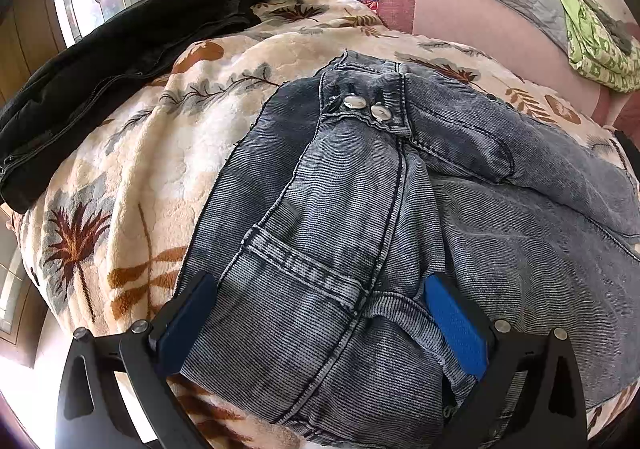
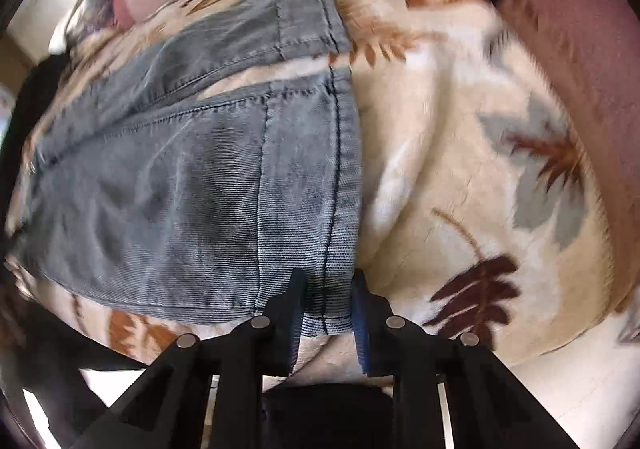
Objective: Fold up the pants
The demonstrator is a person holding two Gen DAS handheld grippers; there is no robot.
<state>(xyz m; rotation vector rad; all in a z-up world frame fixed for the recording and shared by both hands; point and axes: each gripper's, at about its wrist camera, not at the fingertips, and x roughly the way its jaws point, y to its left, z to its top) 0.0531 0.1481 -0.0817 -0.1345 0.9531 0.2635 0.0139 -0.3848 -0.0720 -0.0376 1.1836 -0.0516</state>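
our right gripper (image 2: 326, 297) pinches a hem corner of the jeans (image 1: 360, 209) on the blanket (image 1: 132, 169); left gripper (image 1: 320, 313) straddles the waist, jaws open. that shallow pinch could slip when we lift.

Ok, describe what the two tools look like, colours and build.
Both are alike. The left tool has matte black angular linkage arms with triangular cut-outs, round silver pivot pins and blue textured pads. The right tool shows the same black arms, silver pins and a blue pad. No cables or markings show.
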